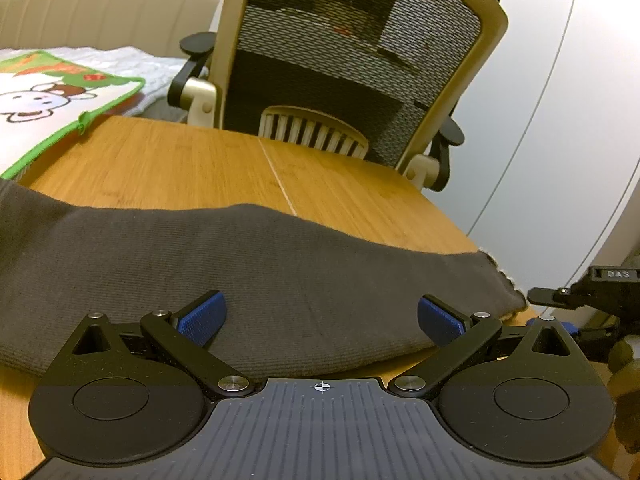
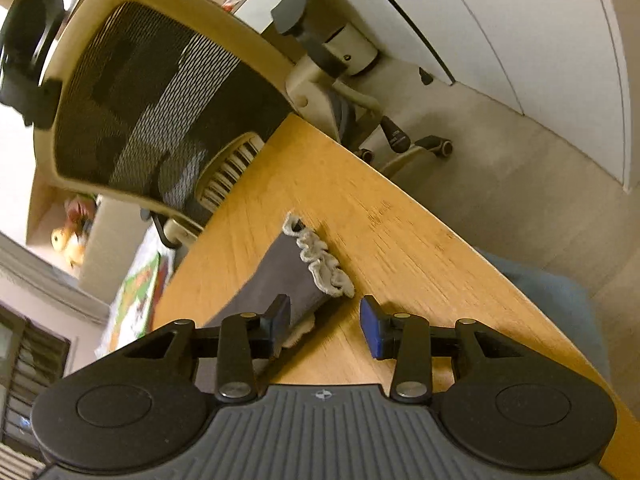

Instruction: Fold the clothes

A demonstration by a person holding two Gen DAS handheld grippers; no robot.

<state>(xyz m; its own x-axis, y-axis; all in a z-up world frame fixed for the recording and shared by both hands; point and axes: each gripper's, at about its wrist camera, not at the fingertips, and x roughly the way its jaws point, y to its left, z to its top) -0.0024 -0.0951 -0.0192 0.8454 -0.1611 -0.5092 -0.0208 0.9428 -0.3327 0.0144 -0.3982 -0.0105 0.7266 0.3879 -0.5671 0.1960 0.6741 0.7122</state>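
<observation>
A dark grey knitted garment (image 1: 248, 280) lies stretched across the wooden table (image 1: 192, 160), with a frayed pale hem at its right end (image 1: 506, 280). My left gripper (image 1: 322, 318) hovers low over its near edge, jaws wide open and empty. In the right wrist view the same garment (image 2: 280, 276) shows its pale ruffled hem (image 2: 320, 264). My right gripper (image 2: 325, 326) is open just in front of that hem, its left finger (image 2: 278, 322) over the cloth's corner, holding nothing. The right gripper also shows in the left wrist view (image 1: 568, 294) at the far right.
A beige mesh office chair (image 1: 352, 64) stands against the table's far edge, also in the right wrist view (image 2: 160, 108). A folded white cloth with a cartoon print and green trim (image 1: 48, 100) lies at the table's far left. A blue cushion (image 2: 552, 292) sits beyond the table's right edge.
</observation>
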